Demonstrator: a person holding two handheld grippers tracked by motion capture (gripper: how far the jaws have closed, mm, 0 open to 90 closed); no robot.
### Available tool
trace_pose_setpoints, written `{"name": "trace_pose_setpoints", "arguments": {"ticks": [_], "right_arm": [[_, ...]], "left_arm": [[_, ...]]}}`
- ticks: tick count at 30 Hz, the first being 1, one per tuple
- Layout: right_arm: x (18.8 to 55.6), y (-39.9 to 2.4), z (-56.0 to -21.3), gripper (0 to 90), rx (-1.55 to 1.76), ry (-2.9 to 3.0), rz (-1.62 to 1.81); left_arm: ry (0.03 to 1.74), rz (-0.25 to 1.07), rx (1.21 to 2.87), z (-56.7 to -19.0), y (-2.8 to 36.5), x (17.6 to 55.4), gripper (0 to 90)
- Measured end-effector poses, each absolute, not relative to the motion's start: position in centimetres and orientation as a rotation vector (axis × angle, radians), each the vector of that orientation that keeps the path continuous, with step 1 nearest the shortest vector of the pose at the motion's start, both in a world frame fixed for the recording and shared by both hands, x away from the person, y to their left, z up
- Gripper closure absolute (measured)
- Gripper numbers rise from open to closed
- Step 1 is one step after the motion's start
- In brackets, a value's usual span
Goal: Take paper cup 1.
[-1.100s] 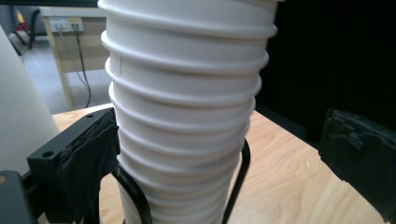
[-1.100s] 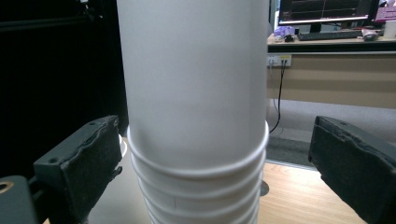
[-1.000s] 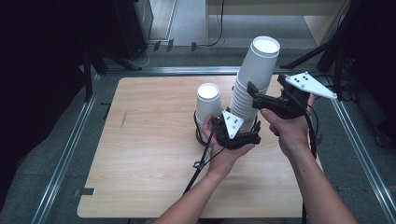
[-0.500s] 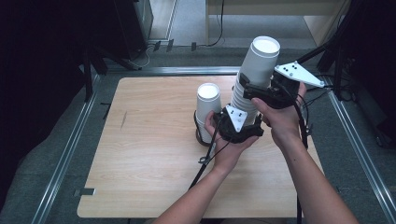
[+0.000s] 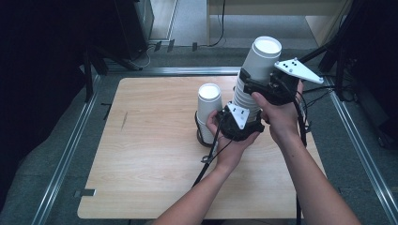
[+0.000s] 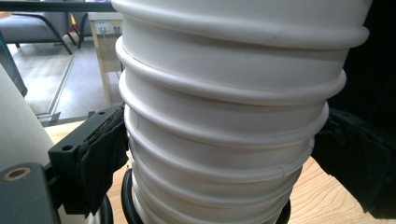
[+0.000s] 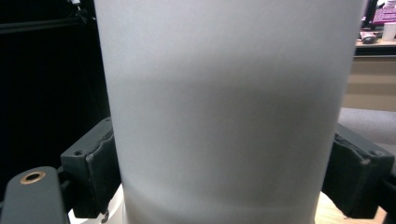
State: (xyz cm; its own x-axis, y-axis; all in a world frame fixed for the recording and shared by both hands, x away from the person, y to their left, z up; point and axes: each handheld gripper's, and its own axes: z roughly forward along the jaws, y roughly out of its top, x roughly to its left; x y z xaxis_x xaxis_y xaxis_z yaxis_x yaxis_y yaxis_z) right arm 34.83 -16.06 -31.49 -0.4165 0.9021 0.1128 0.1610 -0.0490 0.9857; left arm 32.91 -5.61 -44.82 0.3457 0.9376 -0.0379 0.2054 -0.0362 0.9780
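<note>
Two grips on one tall cup stack [image 5: 256, 77] at the table's far right: left gripper [image 5: 234, 123] has just closed on the lower rims, right gripper [image 5: 263, 89] on the top cup [image 7: 224, 107] (inverted). Pull crooked and everything could topple onto the short stack [image 5: 208, 110].

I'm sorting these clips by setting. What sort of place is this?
Most likely a lab or office workroom set up for recording: a bare wooden table ringed by metal floor rails, with cables on the floor and a desk beyond.
</note>
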Motion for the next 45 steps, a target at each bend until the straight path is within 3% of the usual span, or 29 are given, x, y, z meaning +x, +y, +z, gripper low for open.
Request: {"name": "trace_pose_setpoints", "arguments": {"ticks": [21, 45], "right_arm": [[34.5, -15.9, -28.3, 15.1, 1.049, 1.529, 1.527], [31.6, -15.4, -24.1, 16.6, 0.959, 1.375, 1.566]], "left_arm": [[1.087, 0.822, 1.507, -44.9, -5.6, 32.9, 5.9], [1.088, 0.818, 1.519, -44.9, -5.5, 32.8, 6.2]]}}
